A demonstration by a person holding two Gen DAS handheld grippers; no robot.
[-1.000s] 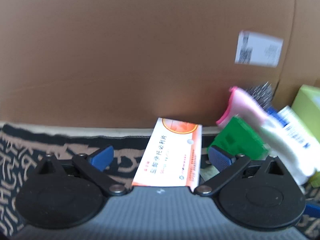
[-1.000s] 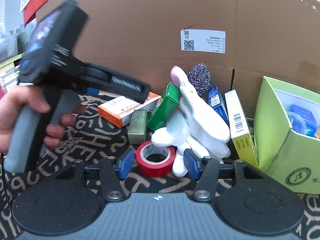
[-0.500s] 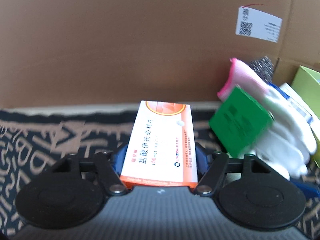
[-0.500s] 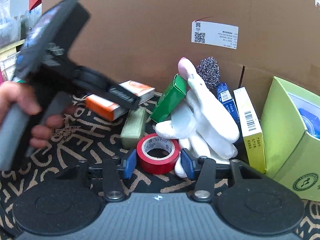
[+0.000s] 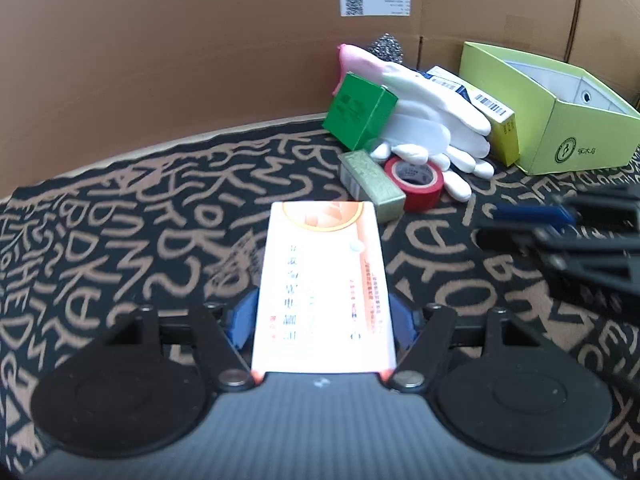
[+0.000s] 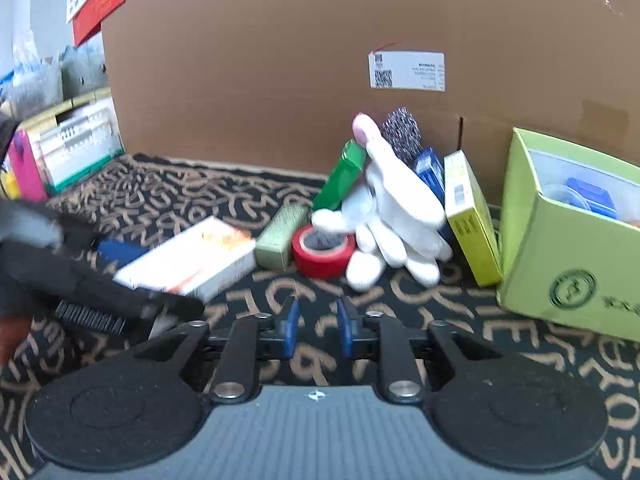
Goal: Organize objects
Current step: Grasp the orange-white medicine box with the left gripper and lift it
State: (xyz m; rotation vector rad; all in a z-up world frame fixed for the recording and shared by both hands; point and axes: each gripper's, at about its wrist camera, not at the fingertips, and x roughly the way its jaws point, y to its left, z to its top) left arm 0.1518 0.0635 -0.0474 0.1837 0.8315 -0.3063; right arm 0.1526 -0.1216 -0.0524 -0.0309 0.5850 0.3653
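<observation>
My left gripper (image 5: 322, 320) is shut on a white and orange medicine box (image 5: 324, 288) and holds it above the patterned cloth; the box also shows in the right wrist view (image 6: 188, 260). My right gripper (image 6: 316, 330) holds nothing, with a narrow gap between its blue pads. Ahead lie a red tape roll (image 6: 322, 250), a pale green box (image 6: 278, 236), a dark green box (image 6: 340, 176) and white gloves (image 6: 396, 208) in a pile. A lime green open box (image 6: 568, 240) stands at the right.
A cardboard wall (image 6: 280, 60) closes the back. A yellow box (image 6: 468, 216), a blue box (image 6: 430, 172) and a steel scourer (image 6: 402, 132) sit behind the gloves. Shelving with small boxes (image 6: 72, 144) is at the far left. The patterned cloth (image 5: 140, 220) covers the table.
My left gripper has pulled back and turned right with the medicine box in it. My right gripper has drawn back from the tape roll and its jaws have narrowed.
</observation>
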